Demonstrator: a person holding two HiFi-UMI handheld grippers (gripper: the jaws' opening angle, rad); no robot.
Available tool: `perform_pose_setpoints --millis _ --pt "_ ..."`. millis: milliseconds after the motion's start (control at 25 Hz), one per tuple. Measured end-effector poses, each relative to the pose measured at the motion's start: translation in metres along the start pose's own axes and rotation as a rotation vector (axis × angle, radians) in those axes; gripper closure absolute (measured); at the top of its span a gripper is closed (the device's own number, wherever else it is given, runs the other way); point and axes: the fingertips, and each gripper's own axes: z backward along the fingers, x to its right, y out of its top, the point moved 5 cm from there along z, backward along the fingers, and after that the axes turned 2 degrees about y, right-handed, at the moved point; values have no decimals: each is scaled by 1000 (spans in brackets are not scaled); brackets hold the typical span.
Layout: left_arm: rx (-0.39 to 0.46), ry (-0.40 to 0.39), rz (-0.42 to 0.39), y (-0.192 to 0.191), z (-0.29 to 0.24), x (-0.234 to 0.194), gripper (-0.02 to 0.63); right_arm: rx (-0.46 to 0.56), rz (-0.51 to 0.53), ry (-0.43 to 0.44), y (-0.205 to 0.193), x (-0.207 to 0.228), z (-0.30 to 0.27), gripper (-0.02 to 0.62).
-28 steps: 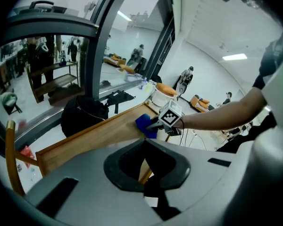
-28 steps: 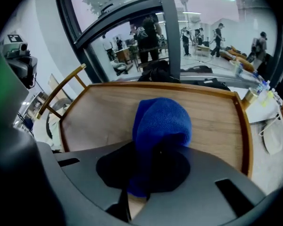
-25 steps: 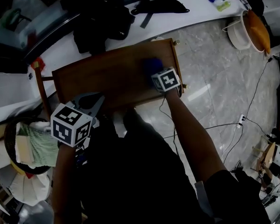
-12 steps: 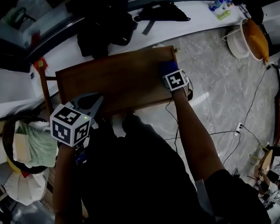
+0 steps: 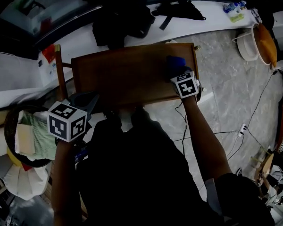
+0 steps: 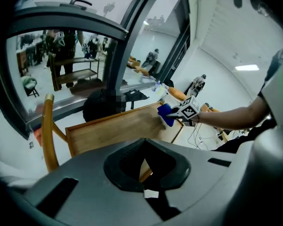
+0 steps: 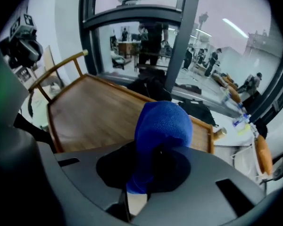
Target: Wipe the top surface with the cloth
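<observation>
Lab hall: glass partition (image 7: 132, 36), floor cables (image 5: 217, 132).

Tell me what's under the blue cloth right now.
The wooden tabletop, near its right end. The blue cloth, held in the right gripper, appears to rest on it. The patch of wood directly beneath is covered, so its state can't be seen.

Right claw (image 5: 178, 71) pinches cloth (image 5: 175, 61), arm outstretched; left claw (image 5: 90, 99) closed
</observation>
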Motion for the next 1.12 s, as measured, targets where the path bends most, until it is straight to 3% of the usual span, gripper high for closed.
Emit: perform_pose_setpoints --millis 280,440,600,800,1120 --pt "-82 68 -44 -29 37 -65 598 201 -112 367 101 -187 -20 534" --pt "-102 72 -21 -47 58 -95 598 201 -72 522 142 -286 -41 534" --pt "-121 79 0 -64 70 -119 598 139 -26 651 156 -369 -63 534" --pt "-198 71 17 -90 67 -137 598 80 -15 683 150 -407 -93 534" --pt "-269 70 -17 -92 58 -137 598 80 45 695 143 -390 -99 534"
